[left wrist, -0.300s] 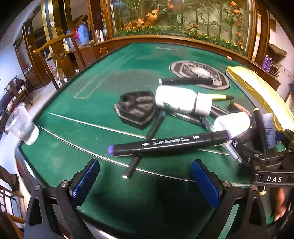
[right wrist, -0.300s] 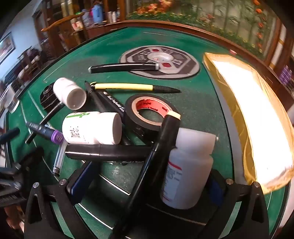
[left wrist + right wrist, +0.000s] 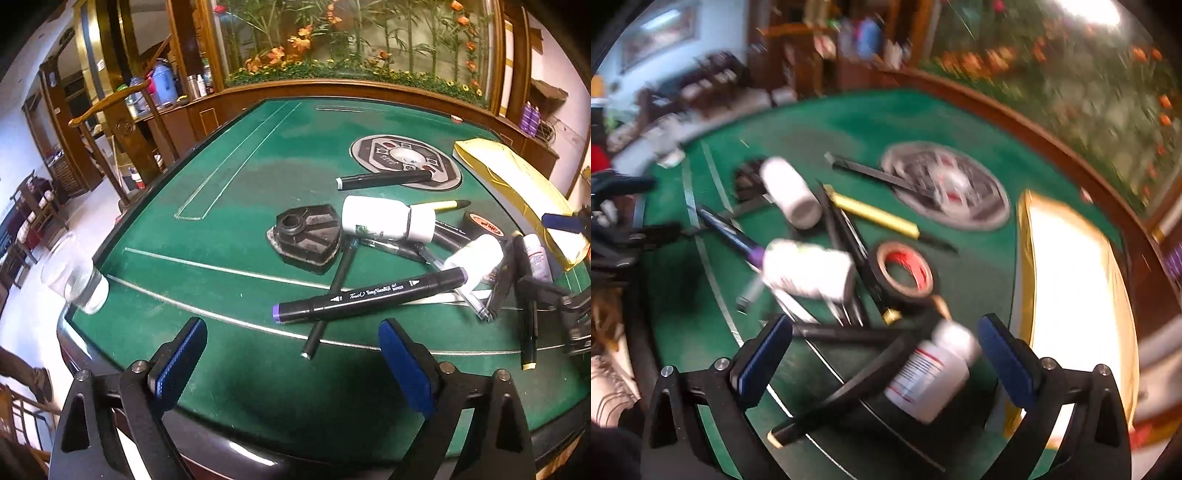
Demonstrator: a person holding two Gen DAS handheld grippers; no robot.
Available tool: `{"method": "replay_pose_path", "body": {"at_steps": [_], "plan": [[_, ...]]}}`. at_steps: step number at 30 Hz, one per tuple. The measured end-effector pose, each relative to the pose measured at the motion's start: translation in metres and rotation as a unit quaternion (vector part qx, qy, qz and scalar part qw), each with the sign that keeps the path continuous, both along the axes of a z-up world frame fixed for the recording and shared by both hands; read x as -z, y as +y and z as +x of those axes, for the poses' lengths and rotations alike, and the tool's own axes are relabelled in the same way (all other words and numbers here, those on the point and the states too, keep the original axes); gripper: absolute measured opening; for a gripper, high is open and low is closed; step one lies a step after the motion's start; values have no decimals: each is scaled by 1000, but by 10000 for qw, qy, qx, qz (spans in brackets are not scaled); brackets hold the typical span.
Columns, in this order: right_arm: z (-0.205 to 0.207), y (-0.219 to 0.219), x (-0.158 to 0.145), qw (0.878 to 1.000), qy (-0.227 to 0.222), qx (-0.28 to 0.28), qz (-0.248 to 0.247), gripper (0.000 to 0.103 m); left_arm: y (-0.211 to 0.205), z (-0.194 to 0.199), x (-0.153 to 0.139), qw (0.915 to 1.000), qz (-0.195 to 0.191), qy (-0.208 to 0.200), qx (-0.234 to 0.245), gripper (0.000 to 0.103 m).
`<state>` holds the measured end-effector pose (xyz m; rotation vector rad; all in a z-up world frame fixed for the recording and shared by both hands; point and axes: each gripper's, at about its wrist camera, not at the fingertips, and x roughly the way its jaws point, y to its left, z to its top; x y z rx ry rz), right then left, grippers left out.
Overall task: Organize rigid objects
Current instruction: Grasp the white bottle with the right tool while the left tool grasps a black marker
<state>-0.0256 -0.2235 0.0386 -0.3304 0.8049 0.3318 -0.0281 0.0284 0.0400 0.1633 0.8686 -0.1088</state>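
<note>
1. Left wrist view: left gripper (image 3: 291,363) has its jaws spread wide with nothing between the blue ribbed pads (image 3: 181,362), low over the near rim of the green felt table (image 3: 236,192). Bare felt lies ahead and to the left; a clear plastic cup (image 3: 79,280) sits at the left edge.
2. Same view: a black marker (image 3: 369,295) with a purple end lies across a thin black pen (image 3: 332,291). Behind them a white bottle (image 3: 388,221) lies on its side, beside a black shield-shaped part (image 3: 306,236).
3. Right wrist view, blurred: right gripper (image 3: 884,350) is parted and grips nothing. A white labelled pill bottle (image 3: 931,376) lies tilted between the pads, touching neither. A tape roll (image 3: 903,275) with a red core lies just beyond, and a gold-wrapped flat package (image 3: 1071,295) runs along the right.
</note>
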Motion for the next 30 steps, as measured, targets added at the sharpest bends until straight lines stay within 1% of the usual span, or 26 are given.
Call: {"method": "replay_pose_path", "body": {"at_steps": [2,3,4,5,6,7,9,11,12,13,14,16,17,18,19,20,21,23,24,25,27,29,30], "plan": [[9,-6,-7,9994,-83,-156,285,99,-8,6,-1,9996,205,-5,209,92],[4,-6,-11,9984,-154,-190,511,95,-12,8,0,9988,321,8,376,85],[7,-21,-17,9972,-96,-234,709,88,-17,11,1,9974,510,-13,510,81],[8,-24,-19,9958,-12,-297,866,82,-20,14,3,9957,635,23,676,75],[6,-27,-23,9947,-59,-371,957,74,-23,16,5,9934,680,109,912,73],[3,-28,-29,9939,-70,-414,1024,74,-28,19,7,9901,728,198,1187,73],[1,-40,-34,9892,-203,-374,1404,73,-35,21,12,9821,997,265,1575,73],[3,-41,-38,9897,-233,-342,1368,72,-41,23,17,9734,1206,365,1912,73],[6,-42,-38,9898,-170,-354,1373,70,-44,24,19,9707,1281,390,1998,73],[8,-47,-39,9870,-120,-339,1564,66,-47,27,21,9682,1361,407,2062,73],[11,-50,-40,9848,-68,-344,1698,64,-51,28,23,9654,1431,441,2136,73],[12,-52,-40,9793,82,-378,1986,55,-58,33,28,9625,1560,470,2170,73],[14,-53,-39,9785,119,-360,2026,53,-59,34,28,9640,1499,453,2147,66],[15,-53,-38,9792,134,-328,1996,51,-59,35,28,9657,1387,544,2126,51],[16,-53,-36,9802,157,-296,1951,48,-59,35,28,9677,1269,656,2079,42],[17,-53,-34,9821,157,-258,1862,45,-60,35,28,9705,1242,679,1953,34],[19,-55,-33,9827,218,-187,1828,42,-60,32,28,9738,1242,662,1786,32],[22,-64,-31,9807,358,-73,1918,42,-62,23,29,9793,1160,638,1530,27],[22,-67,-31,9804,372,-14,1935,42,-60,20,28,9818,975,719,1463,17],[22,-72,-31,9804,355,75,1934,42,-58,16,27,9845,712,831,1373,16],[21,-81,-32,9789,375,254,1991,42,-56,7,27,9897,455,831,1075,15],[21,-91,-28,9736,555,445,2167,42,-55,2,29,9928,247,795,856,16],[22,-98,-24,9686,697,601,2308,42,-54,1,30,9940,135,773,761,16]]}}
